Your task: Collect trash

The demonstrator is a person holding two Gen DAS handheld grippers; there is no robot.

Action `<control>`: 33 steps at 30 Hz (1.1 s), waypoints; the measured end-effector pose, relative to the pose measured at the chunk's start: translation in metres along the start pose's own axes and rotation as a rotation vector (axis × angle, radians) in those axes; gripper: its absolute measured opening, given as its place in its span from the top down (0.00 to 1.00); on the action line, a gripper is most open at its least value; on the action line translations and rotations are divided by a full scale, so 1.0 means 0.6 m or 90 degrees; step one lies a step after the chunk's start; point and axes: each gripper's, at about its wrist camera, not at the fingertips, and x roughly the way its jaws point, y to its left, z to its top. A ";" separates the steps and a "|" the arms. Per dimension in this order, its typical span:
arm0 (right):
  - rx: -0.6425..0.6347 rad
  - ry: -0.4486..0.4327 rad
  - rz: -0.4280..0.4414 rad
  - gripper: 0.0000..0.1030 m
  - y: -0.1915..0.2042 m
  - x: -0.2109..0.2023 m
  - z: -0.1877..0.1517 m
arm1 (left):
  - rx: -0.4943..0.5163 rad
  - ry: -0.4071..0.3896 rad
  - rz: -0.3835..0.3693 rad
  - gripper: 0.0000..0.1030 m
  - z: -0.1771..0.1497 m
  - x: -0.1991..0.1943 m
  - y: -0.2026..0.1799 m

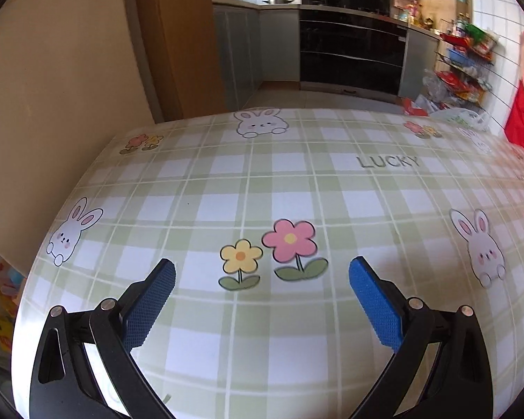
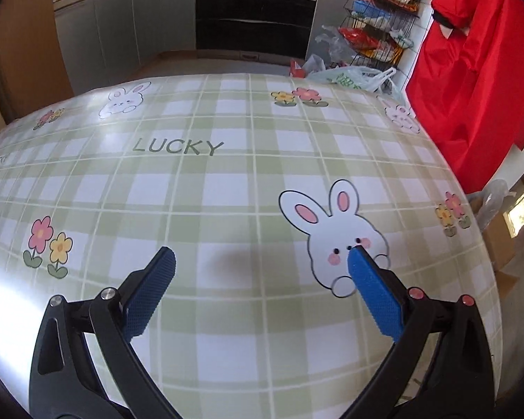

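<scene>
1. Left gripper (image 1: pixel 262 267) hovers above the table with its two blue-padded fingers (image 1: pixel 150 305) spread wide apart and nothing between them.
2. Below it lies a green and white checked tablecloth (image 1: pixel 297 188) printed with rabbits, flowers and the word LUCKY. A yellow flower and a pink flower print (image 1: pixel 290 241) sit just ahead of the left gripper's fingertips.
3. At the far left of the left wrist view stands a cream wall (image 1: pixel 52 87), with a brown wooden panel (image 1: pixel 178 35) beside it.
4. Beyond the table's far edge is a kitchen with grey cabinets (image 1: pixel 237 56) and a black oven unit (image 1: pixel 349 49).
5. Right gripper (image 2: pixel 262 256) also hangs over the tablecloth (image 2: pixel 227 181), fingers (image 2: pixel 150 296) splayed and gripping nothing. Its right fingertip overlaps a printed rabbit (image 2: pixel 332 230).
6. No loose trash can be made out on the cloth in either view. A thin white plastic bag with green print (image 2: pixel 353 78) shows just past the table's far right edge; I cannot tell whether it rests on the table or behind it.
7. Behind the bag a black wire rack (image 2: pixel 377 24) holds colourful packets.
8. At the far right hangs a bright red cloth (image 2: pixel 471 80), with cardboard boxes (image 2: pixel 499 241) below it.
</scene>
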 end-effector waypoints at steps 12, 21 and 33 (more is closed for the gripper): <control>0.045 0.007 0.016 0.05 0.012 0.041 0.011 | 0.010 0.064 -0.007 0.05 0.008 0.048 -0.012; 0.064 0.014 0.042 0.04 -0.013 0.044 0.016 | -0.013 0.076 -0.032 0.04 0.007 0.054 -0.001; 0.063 0.014 0.041 0.04 -0.010 0.044 0.015 | -0.013 0.076 -0.032 0.04 0.007 0.054 0.000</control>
